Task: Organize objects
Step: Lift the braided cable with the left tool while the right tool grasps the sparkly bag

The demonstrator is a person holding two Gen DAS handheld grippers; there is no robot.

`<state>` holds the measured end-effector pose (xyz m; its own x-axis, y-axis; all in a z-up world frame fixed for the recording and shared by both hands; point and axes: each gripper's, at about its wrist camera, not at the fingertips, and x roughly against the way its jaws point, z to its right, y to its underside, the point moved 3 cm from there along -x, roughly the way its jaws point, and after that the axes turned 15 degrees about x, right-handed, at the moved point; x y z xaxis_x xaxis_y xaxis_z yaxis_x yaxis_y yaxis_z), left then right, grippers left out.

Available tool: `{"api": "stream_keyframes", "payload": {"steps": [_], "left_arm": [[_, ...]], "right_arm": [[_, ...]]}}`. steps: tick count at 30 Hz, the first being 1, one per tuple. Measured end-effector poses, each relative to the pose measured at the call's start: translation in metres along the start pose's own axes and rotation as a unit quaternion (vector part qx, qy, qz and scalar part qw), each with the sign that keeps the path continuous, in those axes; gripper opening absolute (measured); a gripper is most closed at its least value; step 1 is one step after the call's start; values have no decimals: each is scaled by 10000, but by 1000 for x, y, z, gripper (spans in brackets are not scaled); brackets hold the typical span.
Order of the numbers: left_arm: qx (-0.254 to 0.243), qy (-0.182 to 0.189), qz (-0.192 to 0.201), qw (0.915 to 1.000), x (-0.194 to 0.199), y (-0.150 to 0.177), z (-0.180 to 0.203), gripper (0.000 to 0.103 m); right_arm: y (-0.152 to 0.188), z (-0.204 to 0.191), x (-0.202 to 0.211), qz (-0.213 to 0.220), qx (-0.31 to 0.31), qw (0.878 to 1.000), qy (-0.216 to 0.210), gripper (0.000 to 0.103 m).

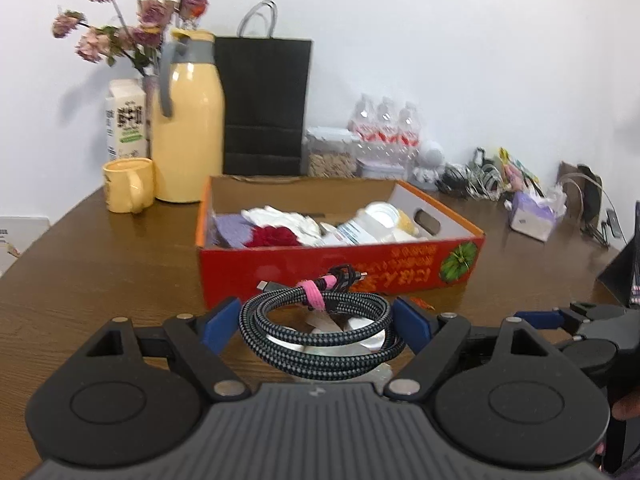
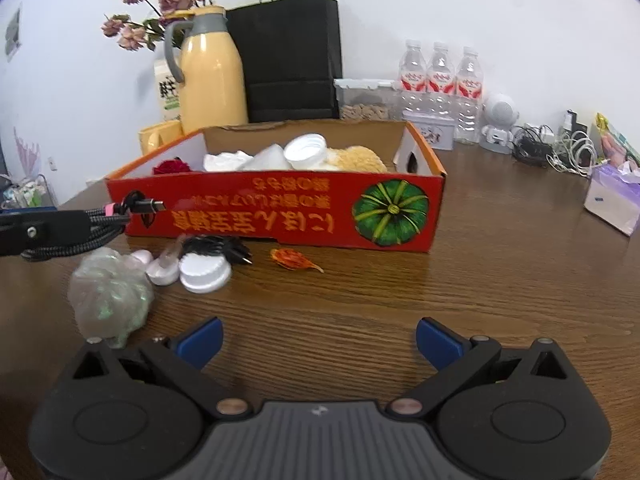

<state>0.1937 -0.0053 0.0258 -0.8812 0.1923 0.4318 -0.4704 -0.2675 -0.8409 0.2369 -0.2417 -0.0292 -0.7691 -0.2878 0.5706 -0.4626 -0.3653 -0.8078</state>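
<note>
My left gripper (image 1: 316,322) is shut on a coiled black braided cable (image 1: 316,328) with a pink strap, held above the table in front of the red cardboard box (image 1: 280,268). The cable also shows at the left of the right wrist view (image 2: 96,220). The box (image 2: 280,208) holds white gloves, a red flower, a white lid and a yellow sponge. My right gripper (image 2: 318,344) is open and empty, low over the table. On the table before the box lie a white lid (image 2: 204,274), a crumpled plastic bag (image 2: 108,296), a black cable (image 2: 220,246) and a dried orange flower (image 2: 294,260).
Behind the box stand a yellow thermos (image 1: 188,120), yellow mug (image 1: 128,186), milk carton (image 1: 126,120), black paper bag (image 1: 264,108), a vase of dried roses, water bottles (image 2: 440,80) and a clear food container. Tangled cables (image 2: 560,148) and a tissue pack (image 2: 612,200) lie at right.
</note>
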Motion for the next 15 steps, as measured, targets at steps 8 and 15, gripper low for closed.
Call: {"api": "stream_keyframes", "payload": {"steps": [8,15], "left_arm": [[217,-385,367,9984,23,-4,-31,83],[279,-558,556,9965,39,-6,-49,82]], "right_arm": [[-24,-44,6,515,287,9944,-873,103],[-43,-90,-10,503,628,9868,-1404,101]]}}
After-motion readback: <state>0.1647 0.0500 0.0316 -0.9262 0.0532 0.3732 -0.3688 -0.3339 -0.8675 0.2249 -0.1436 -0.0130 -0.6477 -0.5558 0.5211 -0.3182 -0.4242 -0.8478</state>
